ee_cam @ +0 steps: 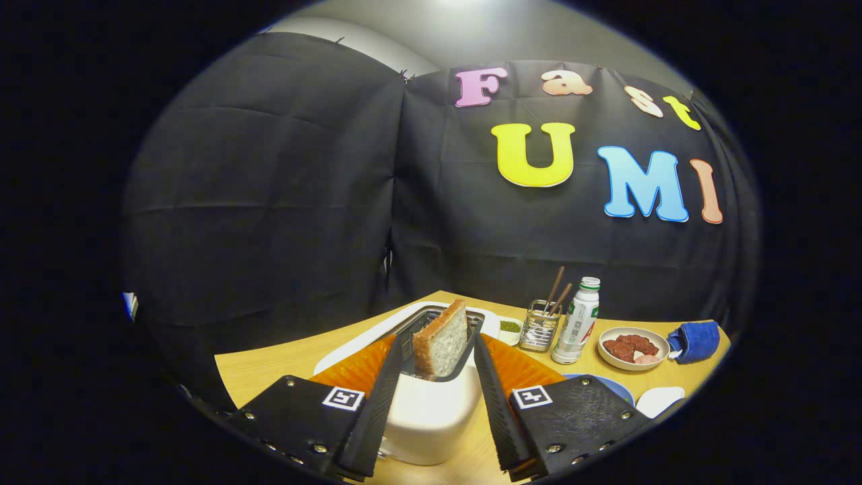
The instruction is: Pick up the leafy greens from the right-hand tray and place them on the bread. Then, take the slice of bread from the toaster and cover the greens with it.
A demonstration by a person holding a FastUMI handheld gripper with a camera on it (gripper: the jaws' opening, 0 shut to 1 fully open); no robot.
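The wooden table (283,367) carries all items. A white toaster (431,411) stands on it directly between the fingers, its top slot facing up. The gripper (431,367) is spread wide, one finger along each side of the toaster top, and grips nothing; neither finger touches the bread. The slice of bread (442,343) stands upright in the toaster slot, about half of it above the rim, between the fingertips and apart from both.

Beyond the toaster lies a white tray (411,315). To its right, a small white dish of green matter (510,328) sits beside a clear holder with dark sticks (541,327). Next stands a white bottle with a green cap (576,322), then a bowl of red pieces (633,347), then a blue cloth (695,340). A blue plate edge (609,382) shows behind the right finger, near a white object (658,400).
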